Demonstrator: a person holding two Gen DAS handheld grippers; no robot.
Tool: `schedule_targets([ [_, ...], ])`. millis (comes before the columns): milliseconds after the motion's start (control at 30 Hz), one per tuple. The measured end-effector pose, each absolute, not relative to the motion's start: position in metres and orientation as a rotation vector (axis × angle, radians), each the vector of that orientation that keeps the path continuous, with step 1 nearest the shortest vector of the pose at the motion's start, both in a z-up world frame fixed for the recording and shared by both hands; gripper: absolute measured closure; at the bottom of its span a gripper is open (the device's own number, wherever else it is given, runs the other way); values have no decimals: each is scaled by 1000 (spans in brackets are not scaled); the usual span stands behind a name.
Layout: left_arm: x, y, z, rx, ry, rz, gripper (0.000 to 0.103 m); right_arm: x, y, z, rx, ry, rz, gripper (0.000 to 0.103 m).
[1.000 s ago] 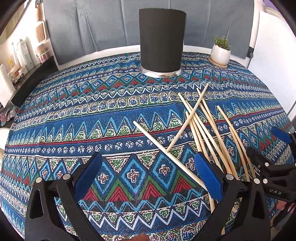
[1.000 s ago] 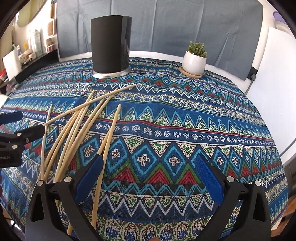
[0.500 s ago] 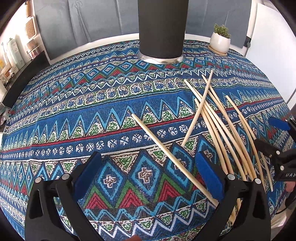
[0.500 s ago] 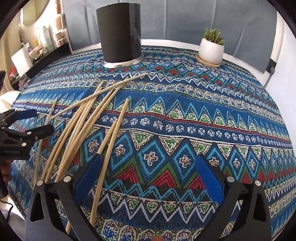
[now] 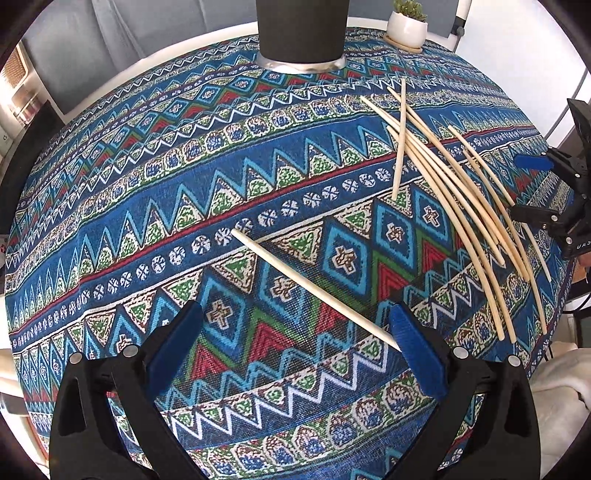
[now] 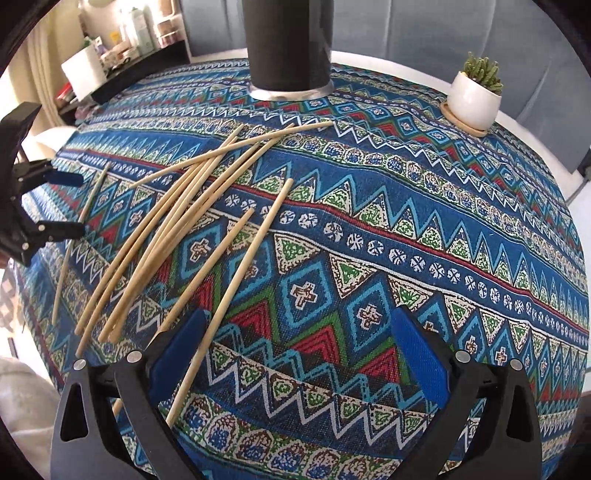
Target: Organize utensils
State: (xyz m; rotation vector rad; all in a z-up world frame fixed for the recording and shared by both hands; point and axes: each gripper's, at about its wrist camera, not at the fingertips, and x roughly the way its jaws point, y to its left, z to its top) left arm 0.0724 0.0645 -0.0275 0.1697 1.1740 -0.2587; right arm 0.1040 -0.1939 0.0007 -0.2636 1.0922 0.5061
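Several pale wooden chopsticks [image 5: 448, 192] lie loosely crossed on the patterned tablecloth [image 5: 184, 206]. One single chopstick [image 5: 314, 288] lies apart, slanting between my left gripper's fingers with its near end at the right blue pad. My left gripper [image 5: 295, 317] is open, low over the cloth. In the right wrist view the chopstick pile [image 6: 173, 225] spreads to the left, and one chopstick [image 6: 236, 284] runs past the left pad of my open right gripper [image 6: 299, 325]. A tall black cylindrical holder [image 6: 290, 44] stands at the back. Each gripper shows in the other's view: right gripper [image 5: 526, 188], left gripper [image 6: 70, 205].
A small white pot with a green succulent [image 6: 474, 96] stands on a saucer at the back right. Grey cushions [image 6: 424, 26] line the wall behind the table. A shelf with bottles [image 6: 122, 33] is at the far left. The table edge curves close below both grippers.
Both grippers have moved forward and down toward the cloth. The single chopstick now reaches between the left fingers. The pile lies as before.
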Motion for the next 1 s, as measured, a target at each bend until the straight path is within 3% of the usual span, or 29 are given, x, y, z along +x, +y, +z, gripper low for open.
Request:
schedule_targets([
  [67, 73, 70, -24, 174, 1195, -258, 18, 106, -196, 2, -284, 1126, 516, 8],
  [133, 79, 79, -19, 159, 1225, -231, 44, 109, -198, 3, -302, 1159, 522, 16],
  [167, 82, 86, -17, 152, 1241, -221, 51, 110, -199, 4, -309, 1165, 521, 21],
  [233, 89, 100, -14, 127, 1273, -204, 82, 114, -205, 11, -305, 1170, 516, 63],
  [300, 94, 111, -14, 93, 1307, -202, 93, 119, -212, 14, -299, 1182, 511, 91],
  [333, 95, 116, -14, 67, 1314, -206, 95, 121, -217, 14, -292, 1187, 498, 98],
  [633, 85, 127, -11, 79, 1276, -216, 96, 124, -262, 23, -114, 1137, 476, 98],
  [1000, 73, 171, 44, -56, 968, -179, 98, 114, -286, 53, 60, 997, 478, 98],
])
